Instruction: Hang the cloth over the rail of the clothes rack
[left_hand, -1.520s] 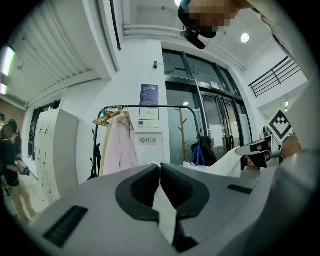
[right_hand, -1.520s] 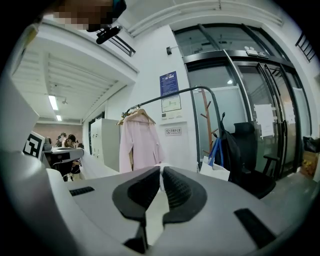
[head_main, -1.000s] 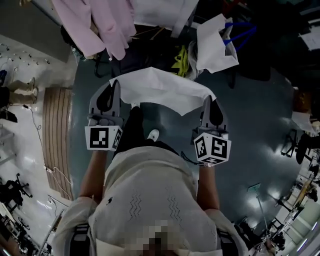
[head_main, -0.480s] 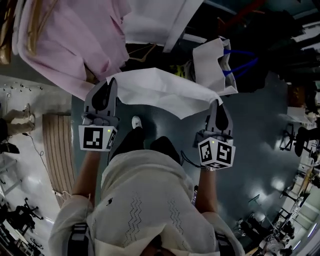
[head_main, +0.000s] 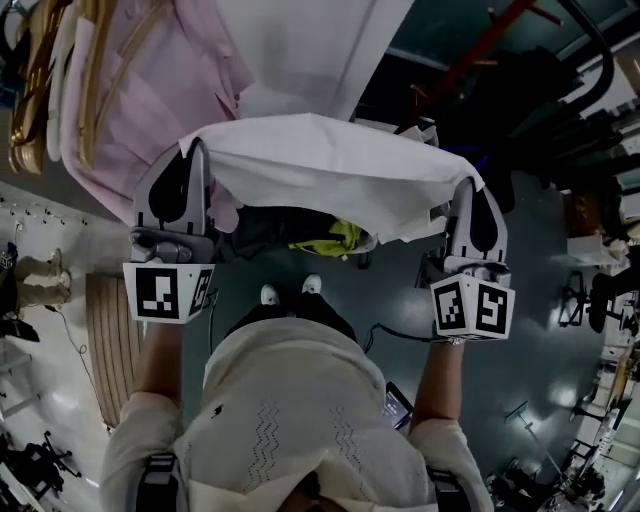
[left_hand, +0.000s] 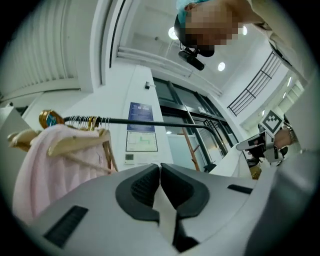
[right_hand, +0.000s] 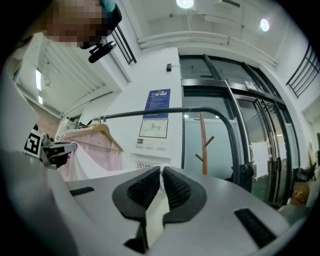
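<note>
A white cloth (head_main: 330, 170) is stretched flat between my two grippers at chest height. My left gripper (head_main: 197, 150) is shut on the cloth's left corner, and my right gripper (head_main: 469, 185) is shut on its right corner. In the left gripper view the jaws (left_hand: 160, 167) pinch a strip of cloth (left_hand: 164, 212), and the black rack rail (left_hand: 150, 123) runs level ahead and above. In the right gripper view the jaws (right_hand: 161, 172) clamp the cloth (right_hand: 154, 215) the same way, with the rail (right_hand: 150, 112) beyond. The cloth hangs just in front of the garments on the rack.
A pink garment (head_main: 150, 90) and a white garment (head_main: 310, 50) hang on the rack, with wooden hangers (head_main: 40, 60) at the left. A yellow item (head_main: 325, 240) lies on the floor below the cloth. A wooden coat stand (right_hand: 202, 145) stands behind the rack.
Both grippers have risen and moved forward with the cloth stretched between them. The hanging garments now lie close behind the cloth.
</note>
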